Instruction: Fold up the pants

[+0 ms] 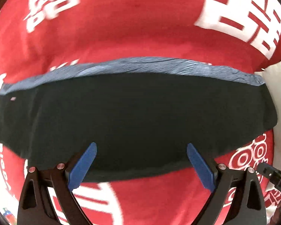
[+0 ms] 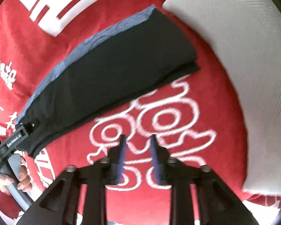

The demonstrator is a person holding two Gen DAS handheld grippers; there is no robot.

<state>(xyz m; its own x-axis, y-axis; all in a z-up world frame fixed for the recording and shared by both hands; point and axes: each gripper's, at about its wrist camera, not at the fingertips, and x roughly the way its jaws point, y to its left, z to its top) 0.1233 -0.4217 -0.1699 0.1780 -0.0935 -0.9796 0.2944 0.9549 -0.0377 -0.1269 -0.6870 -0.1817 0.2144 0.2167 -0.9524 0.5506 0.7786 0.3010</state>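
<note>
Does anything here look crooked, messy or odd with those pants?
Only a small thing: the folded black pants don't stack flush. In the right wrist view, the lower layer sticks out past the upper one at the end nearest the white surface.

Matt black cloth pants (image 1: pixel 132 116) lie on a fuzzy red printed blanket (image 1: pixel 125 30).
</note>
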